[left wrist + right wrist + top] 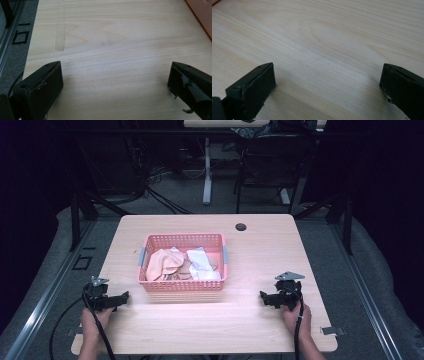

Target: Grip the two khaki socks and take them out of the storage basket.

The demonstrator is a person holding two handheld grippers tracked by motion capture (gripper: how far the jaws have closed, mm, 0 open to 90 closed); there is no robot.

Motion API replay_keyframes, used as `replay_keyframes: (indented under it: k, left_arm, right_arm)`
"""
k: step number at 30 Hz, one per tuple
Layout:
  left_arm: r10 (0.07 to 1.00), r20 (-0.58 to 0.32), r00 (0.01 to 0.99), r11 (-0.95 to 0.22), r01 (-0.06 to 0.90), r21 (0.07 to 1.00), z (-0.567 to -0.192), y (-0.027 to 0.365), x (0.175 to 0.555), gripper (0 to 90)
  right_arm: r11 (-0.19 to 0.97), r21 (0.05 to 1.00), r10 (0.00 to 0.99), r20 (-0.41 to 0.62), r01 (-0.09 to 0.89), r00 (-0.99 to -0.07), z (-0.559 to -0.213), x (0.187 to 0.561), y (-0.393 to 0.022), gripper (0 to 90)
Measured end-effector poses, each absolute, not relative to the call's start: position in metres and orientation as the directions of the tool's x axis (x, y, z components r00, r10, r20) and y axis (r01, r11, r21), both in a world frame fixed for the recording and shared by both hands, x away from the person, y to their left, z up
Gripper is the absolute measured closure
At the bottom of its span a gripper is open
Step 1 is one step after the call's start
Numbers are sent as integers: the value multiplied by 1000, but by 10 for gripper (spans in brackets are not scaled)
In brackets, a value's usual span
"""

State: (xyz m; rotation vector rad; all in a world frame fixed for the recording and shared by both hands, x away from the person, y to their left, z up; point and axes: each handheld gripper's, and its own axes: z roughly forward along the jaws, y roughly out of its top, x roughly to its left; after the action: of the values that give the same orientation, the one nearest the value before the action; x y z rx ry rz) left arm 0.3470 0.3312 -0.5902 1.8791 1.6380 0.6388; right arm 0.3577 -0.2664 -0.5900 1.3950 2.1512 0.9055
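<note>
The left claw [124, 296] is standing wide open with nothing between its jaws, and in the left gripper view the two black jaws are framing only bare wood of the bench [112, 55], with a corner of the basket [202, 15] showing at the upper right. The right claw [263, 297] is likewise spread wide and gripping nothing; the right gripper view is showing bare wood grain between its jaws. Both claws are sitting low at the bench's near part, though whether they are touching it cannot be told. The pink basket [183, 286] is sitting on the middle of the bench, between the two claws and a little beyond them, well apart from each. Inside it a peach-coloured cloth [165, 262] is lying crumpled at the left and a white cloth [202, 265] at the right, the two touching. The person's left hand [96, 316] is holding its gripper at the near left, jaws pointing toward the middle of the bench; the right hand [295, 315] is mirroring it at the near right, cables trailing back along both forearms.
</note>
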Motion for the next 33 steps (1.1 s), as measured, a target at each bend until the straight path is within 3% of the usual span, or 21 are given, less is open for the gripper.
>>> replay_keyframes:
  k: [19,33]
  left_arm:
    - [990,-11,141,-95,726,681,-590,330,346,0]
    - [967,-60,249,-148,733,665,-566,330,337,1]
  right_arm:
    - [296,710,902,12,639,-431,-590,360,-266,0]
    - [328,714,879,8,618,-476,-590,357,-264,0]
